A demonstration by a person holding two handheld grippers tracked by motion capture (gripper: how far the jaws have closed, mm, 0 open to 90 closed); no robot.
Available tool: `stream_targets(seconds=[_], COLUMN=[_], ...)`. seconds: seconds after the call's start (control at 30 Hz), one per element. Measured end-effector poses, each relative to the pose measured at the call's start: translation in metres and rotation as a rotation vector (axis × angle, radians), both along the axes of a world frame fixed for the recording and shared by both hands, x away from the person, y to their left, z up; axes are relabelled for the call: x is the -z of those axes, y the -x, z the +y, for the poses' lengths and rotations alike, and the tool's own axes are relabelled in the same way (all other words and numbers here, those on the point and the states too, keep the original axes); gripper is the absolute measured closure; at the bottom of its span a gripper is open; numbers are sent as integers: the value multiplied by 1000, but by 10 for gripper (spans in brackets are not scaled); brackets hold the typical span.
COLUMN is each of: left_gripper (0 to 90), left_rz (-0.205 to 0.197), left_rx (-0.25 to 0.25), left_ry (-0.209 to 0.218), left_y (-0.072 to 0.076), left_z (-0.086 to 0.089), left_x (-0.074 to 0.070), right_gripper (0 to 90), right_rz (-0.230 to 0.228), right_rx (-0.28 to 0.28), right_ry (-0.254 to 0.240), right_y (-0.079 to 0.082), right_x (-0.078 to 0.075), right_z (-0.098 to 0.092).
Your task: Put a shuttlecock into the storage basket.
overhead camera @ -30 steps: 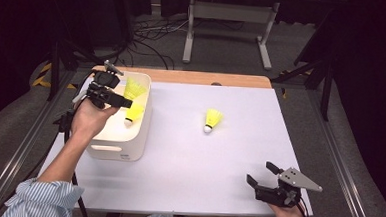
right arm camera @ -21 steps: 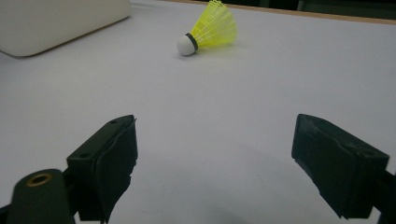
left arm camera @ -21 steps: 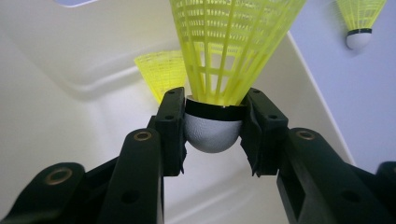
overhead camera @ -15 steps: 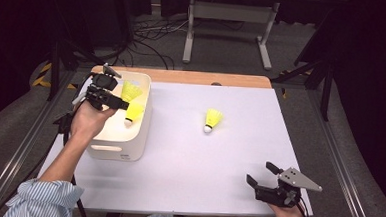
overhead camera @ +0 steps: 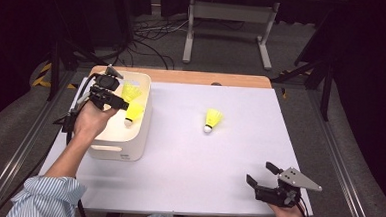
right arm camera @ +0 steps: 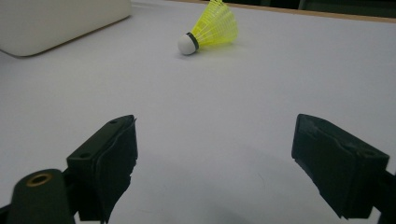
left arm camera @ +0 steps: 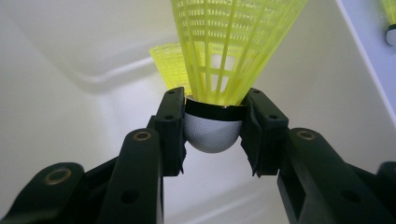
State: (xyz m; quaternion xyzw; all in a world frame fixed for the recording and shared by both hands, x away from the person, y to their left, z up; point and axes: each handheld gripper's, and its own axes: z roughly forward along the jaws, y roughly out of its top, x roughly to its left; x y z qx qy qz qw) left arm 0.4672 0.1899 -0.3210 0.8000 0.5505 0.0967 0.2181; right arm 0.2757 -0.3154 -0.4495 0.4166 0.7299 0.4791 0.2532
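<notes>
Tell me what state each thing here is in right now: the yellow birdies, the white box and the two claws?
Left gripper: shut on held shuttlecock, over the white bin.
Held shuttlecock: clamped at its white cork, skirt pointing away.
Second shuttlecock: lying inside the bin.
White bin: open-topped, upright on the table.
Third shuttlecock: lying loose on the table, untouched.
Right gripper: open, holding nothing.

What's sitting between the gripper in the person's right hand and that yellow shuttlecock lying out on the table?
Nothing. In the right gripper view, only bare white table lies between the open right gripper and the shuttlecock; the high view shows the same.
</notes>
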Motion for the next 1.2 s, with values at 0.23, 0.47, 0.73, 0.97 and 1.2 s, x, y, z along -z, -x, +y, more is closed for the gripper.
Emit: stream_targets(seconds=[0.23, 0.47, 0.73, 0.97, 1.2], left_gripper=[630, 629, 628, 625, 622], left_rz=[23, 58, 86, 91, 102], left_rx=[-37, -69, -87, -105, -107], left_ry=[7, 11, 2, -2, -8], left_y=[-8, -15, -21, -24, -25], left_z=[5, 10, 10, 12, 13], left_x=[6, 14, 22, 25, 26], right_gripper=[145, 145, 145, 145, 144], right_rz=[1, 5, 7, 9, 9], right_rx=[-4, -8, -9, -12, -13], right_ry=[-1, 0, -2, -1, -2], right_y=[0, 0, 0, -1, -1], right_x=[0, 0, 1, 1, 1], right_z=[0, 1, 1, 1, 1])
